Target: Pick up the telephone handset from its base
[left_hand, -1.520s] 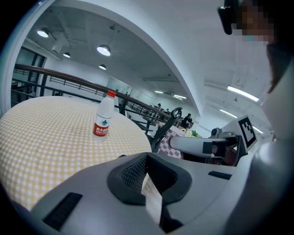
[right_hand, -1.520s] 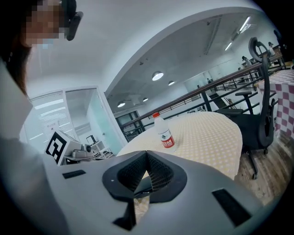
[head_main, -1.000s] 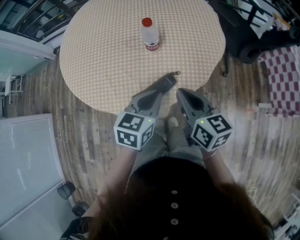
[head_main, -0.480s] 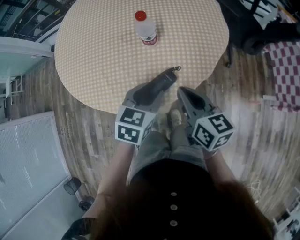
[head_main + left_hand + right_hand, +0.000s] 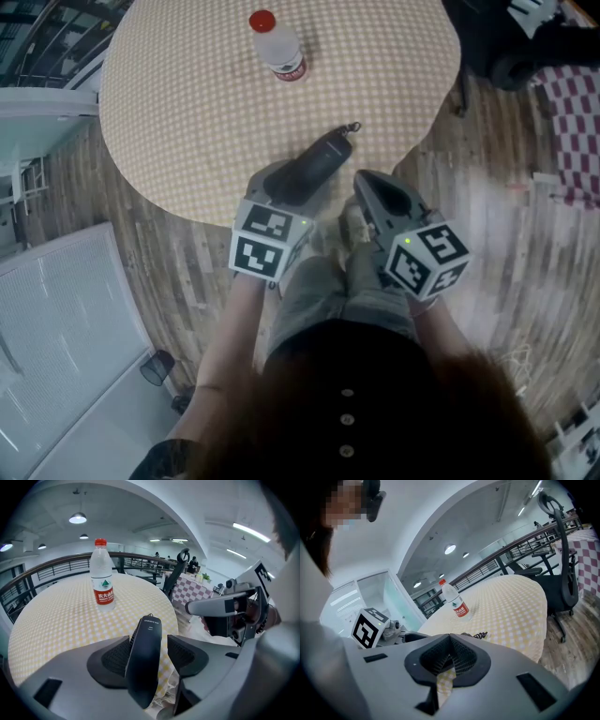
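Observation:
A black telephone handset (image 5: pixel 319 161) lies near the front edge of the round checked table (image 5: pixel 187 112), a short coiled cord (image 5: pixel 352 127) at its far end. No telephone base shows in any view. My left gripper (image 5: pixel 281 186) straddles the handset's near end. In the left gripper view the handset (image 5: pixel 149 632) stands between the pads of the left gripper (image 5: pixel 148 657); the jaws are opening, with a gap on the right side. My right gripper (image 5: pixel 370 192) hangs beside it at the table's edge, shut and empty, tips together in the right gripper view (image 5: pixel 450 656).
A clear water bottle with a red cap (image 5: pixel 274 45) stands upright farther back on the table, also seen as the bottle (image 5: pixel 102 578) and the bottle (image 5: pixel 457 602). An office chair (image 5: pixel 562 569) stands right of the table. Wooden floor (image 5: pixel 178 272) surrounds it.
My left gripper's jaws have spread apart around the handset, which they gripped a second ago. Both grippers have sunk a little toward the table's edge.

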`<state>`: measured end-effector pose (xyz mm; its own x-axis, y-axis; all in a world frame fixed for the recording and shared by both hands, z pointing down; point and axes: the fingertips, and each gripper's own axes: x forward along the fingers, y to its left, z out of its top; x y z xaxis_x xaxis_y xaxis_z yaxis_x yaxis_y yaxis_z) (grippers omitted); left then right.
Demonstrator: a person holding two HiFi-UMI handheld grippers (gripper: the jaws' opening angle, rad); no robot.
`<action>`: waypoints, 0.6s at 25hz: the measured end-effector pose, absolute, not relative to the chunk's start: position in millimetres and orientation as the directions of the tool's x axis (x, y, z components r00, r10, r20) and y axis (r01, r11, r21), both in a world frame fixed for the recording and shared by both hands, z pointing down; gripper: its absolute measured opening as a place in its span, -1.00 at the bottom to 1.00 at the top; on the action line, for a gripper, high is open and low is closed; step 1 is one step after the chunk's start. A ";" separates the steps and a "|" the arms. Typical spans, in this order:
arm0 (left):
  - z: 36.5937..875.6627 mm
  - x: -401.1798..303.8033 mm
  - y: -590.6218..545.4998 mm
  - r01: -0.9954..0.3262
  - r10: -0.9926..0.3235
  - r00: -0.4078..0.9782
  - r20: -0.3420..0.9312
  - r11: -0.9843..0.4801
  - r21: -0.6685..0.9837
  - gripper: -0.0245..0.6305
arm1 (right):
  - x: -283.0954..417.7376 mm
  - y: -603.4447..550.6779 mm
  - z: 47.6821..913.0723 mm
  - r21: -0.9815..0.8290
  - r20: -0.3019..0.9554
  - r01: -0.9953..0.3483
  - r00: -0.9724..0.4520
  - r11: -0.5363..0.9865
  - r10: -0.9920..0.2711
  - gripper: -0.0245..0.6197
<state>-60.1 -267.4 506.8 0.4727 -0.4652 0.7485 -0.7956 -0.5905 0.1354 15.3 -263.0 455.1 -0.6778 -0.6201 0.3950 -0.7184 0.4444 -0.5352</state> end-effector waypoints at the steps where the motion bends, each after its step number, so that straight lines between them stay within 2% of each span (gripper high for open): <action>1: 508.4 -58.7 -267.5 -0.790 -0.460 0.469 0.754 -0.600 0.125 -0.17 | 15.4 -263.0 456.4 -0.537 0.396 -0.719 -0.677 0.442 -0.620 -0.90; 15: 533.1 -51.5 -265.8 -0.734 -0.399 0.425 0.812 -0.677 0.053 -0.11 | 22.8 -259.4 473.2 -0.550 0.426 -0.732 -0.660 0.402 -0.619 -0.90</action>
<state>-51.5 -265.8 533.1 0.4255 -0.3988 0.8124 -0.7344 -0.6767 0.0525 22.8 -259.4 473.2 -0.6596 -0.6189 0.4264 -0.7323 0.4015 -0.5500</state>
